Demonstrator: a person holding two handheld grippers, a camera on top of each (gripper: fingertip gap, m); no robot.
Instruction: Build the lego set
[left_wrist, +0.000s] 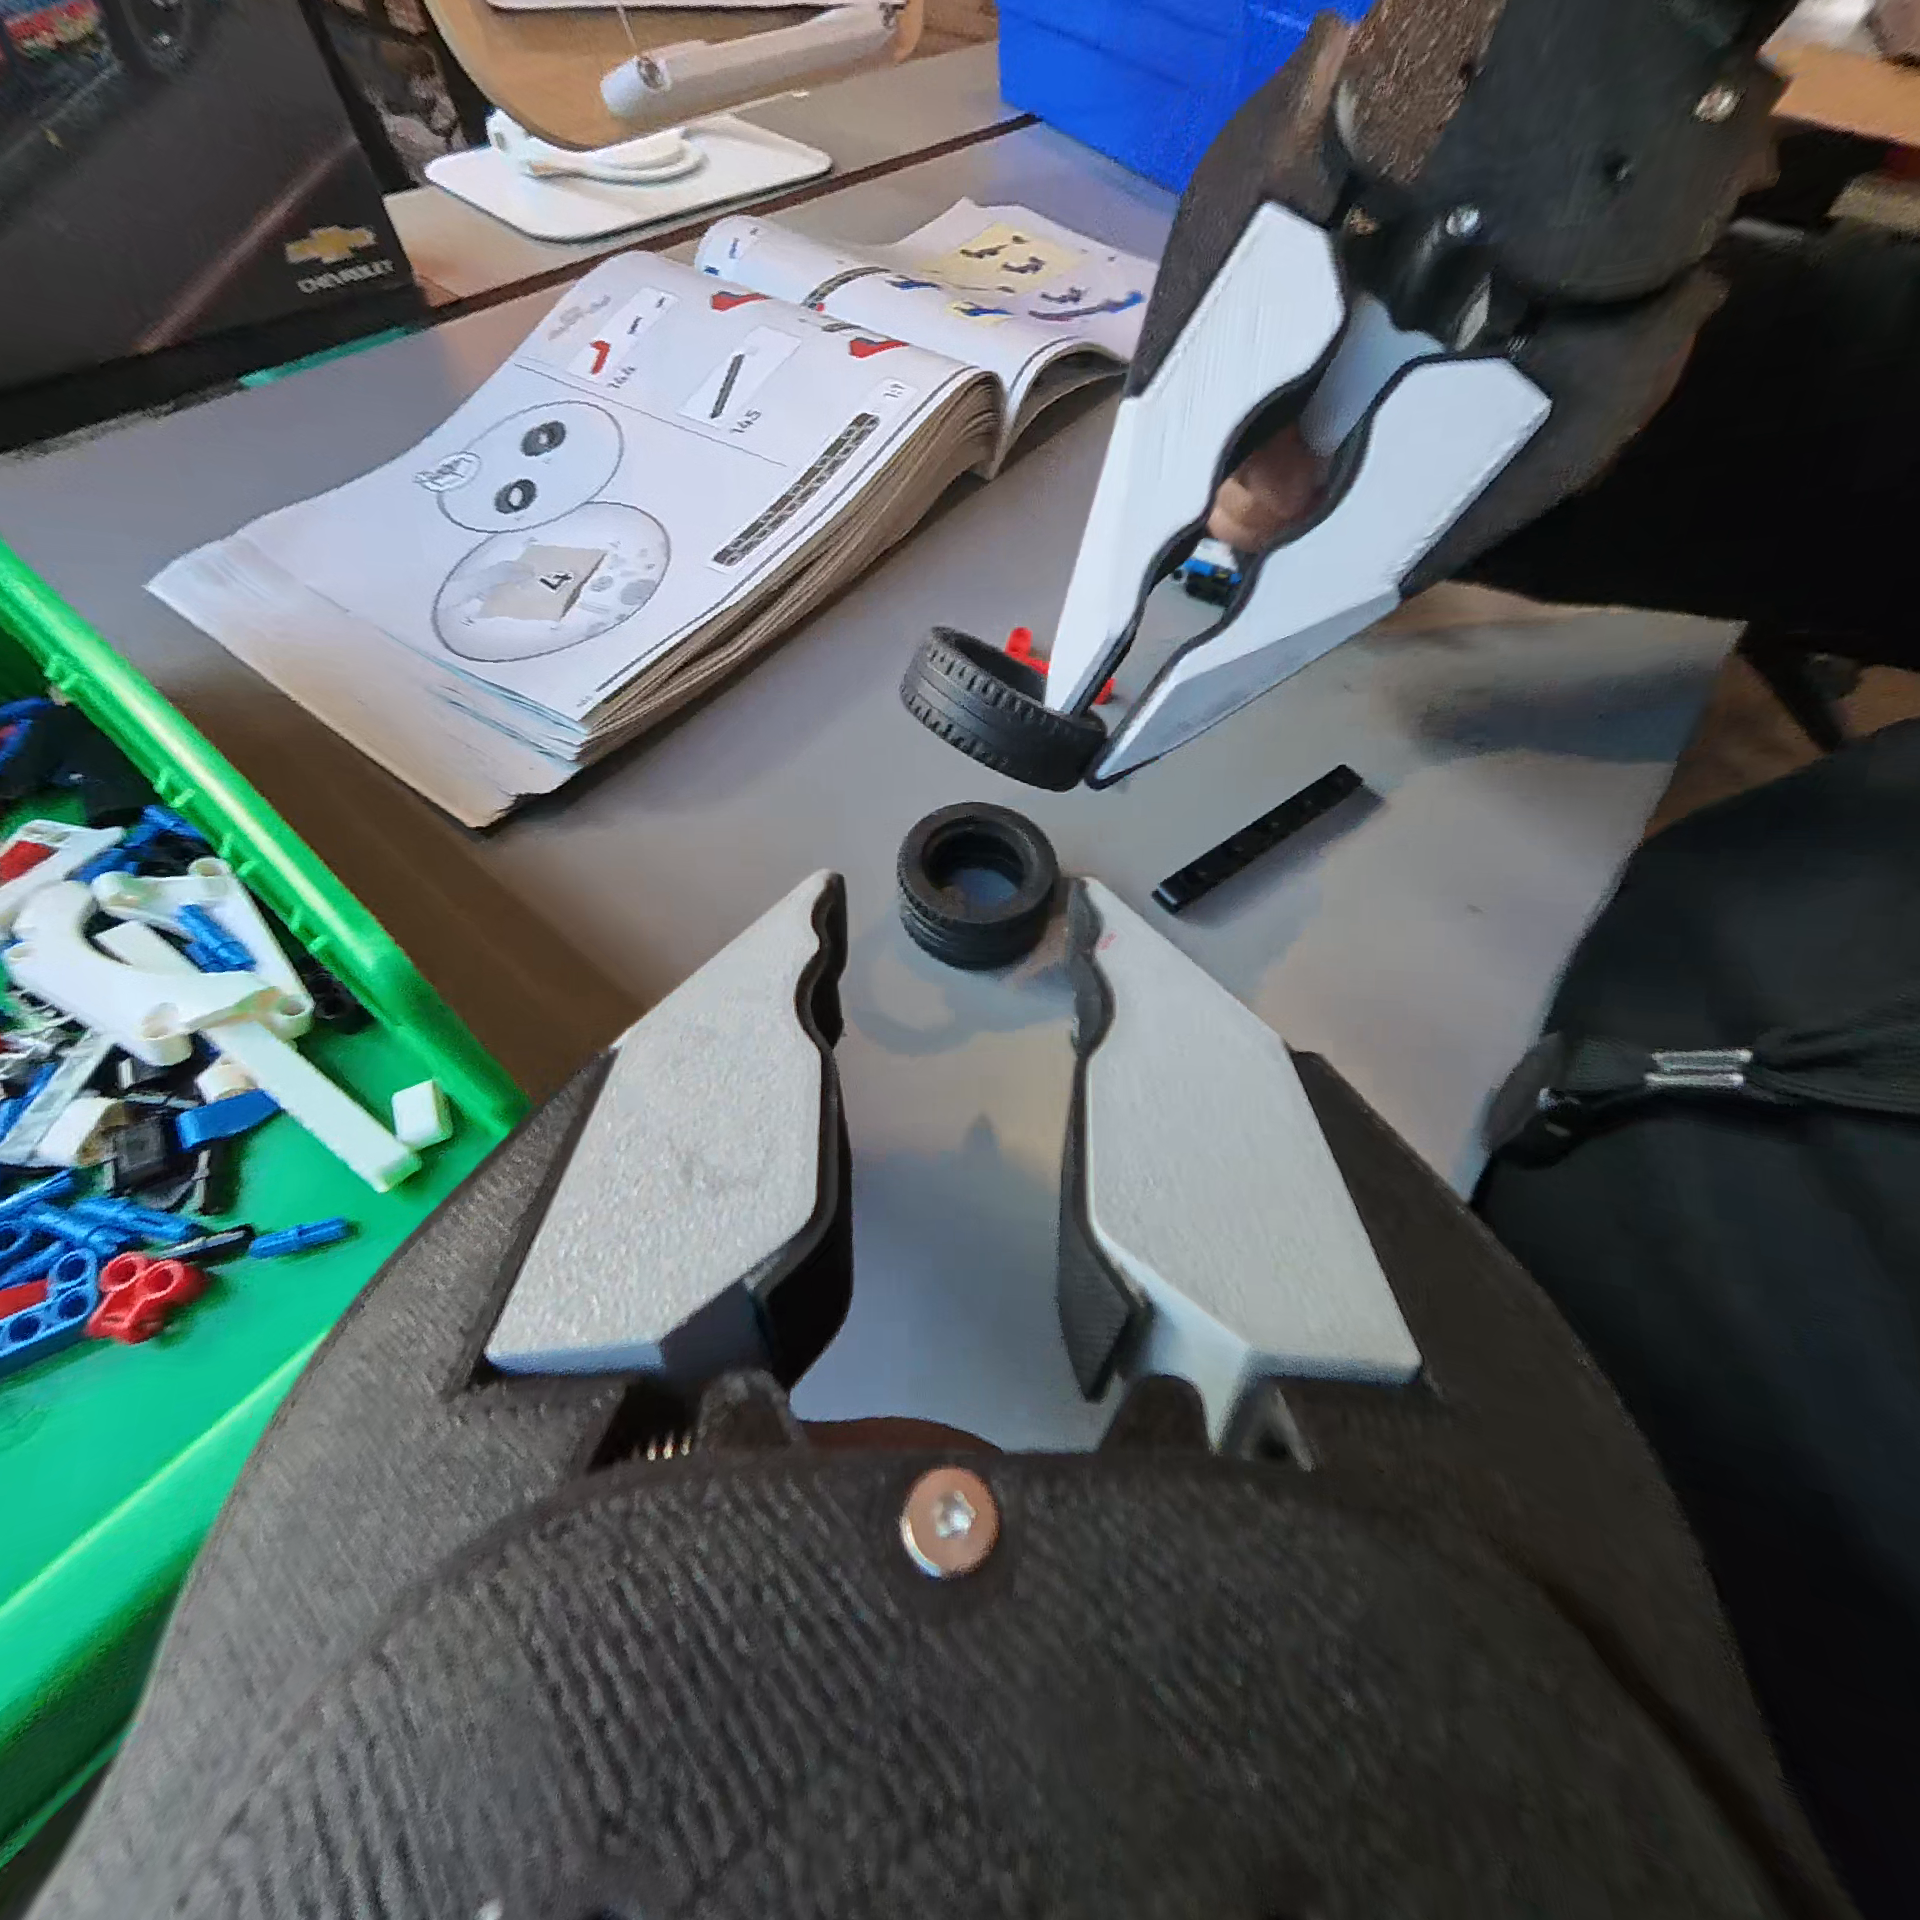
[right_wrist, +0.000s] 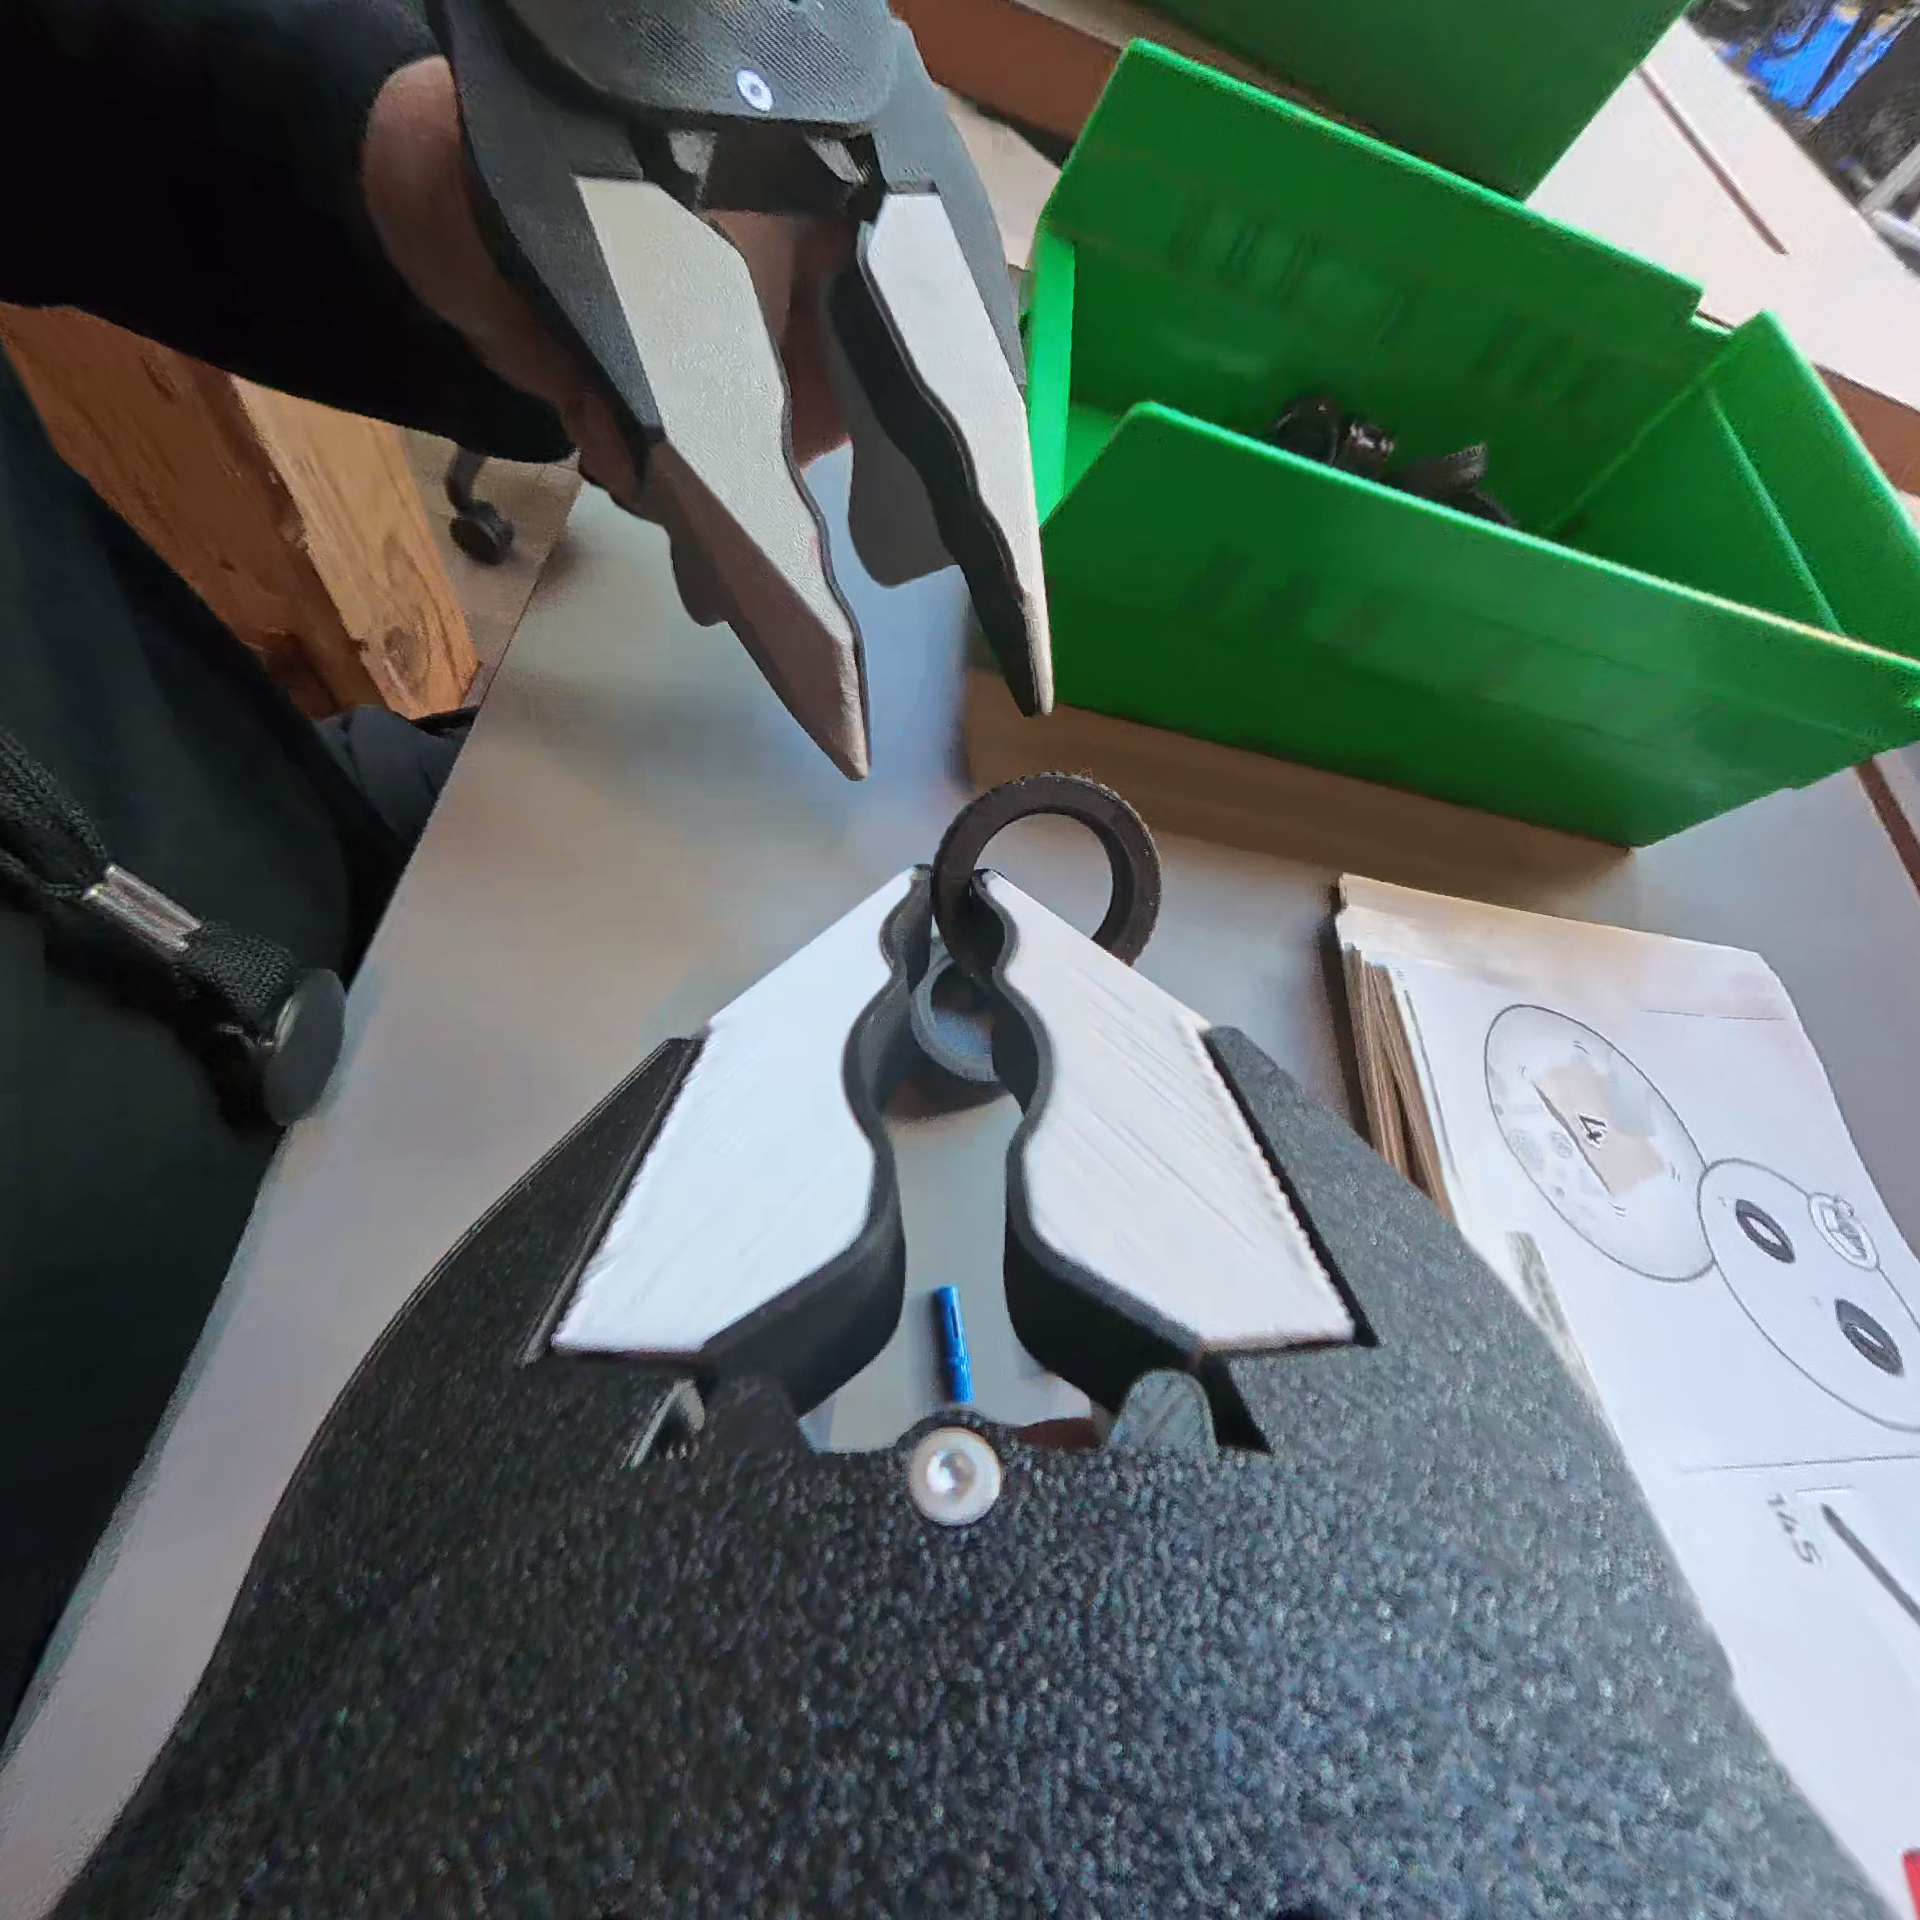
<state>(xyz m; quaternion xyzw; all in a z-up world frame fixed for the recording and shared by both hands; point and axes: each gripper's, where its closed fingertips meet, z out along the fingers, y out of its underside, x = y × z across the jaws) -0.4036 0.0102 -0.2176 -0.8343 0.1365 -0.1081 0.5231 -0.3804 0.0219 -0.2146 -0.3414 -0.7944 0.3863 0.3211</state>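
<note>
Here, right gripper (right_wrist: 961, 894) pinches a black tyre (right_wrist: 1049, 868) — left gripper (left_wrist: 961, 894) spread, empty.

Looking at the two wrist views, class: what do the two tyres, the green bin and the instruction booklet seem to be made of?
Held tyre: likely soft rubber, matt black with moulded tread, pinched by the right gripper.
Tyre on the table: same matt black and tread.
Green bin: probably rigid plastic, smooth with a slight sheen.
Instruction booklet: printed paper, stacked page edges showing.
</note>
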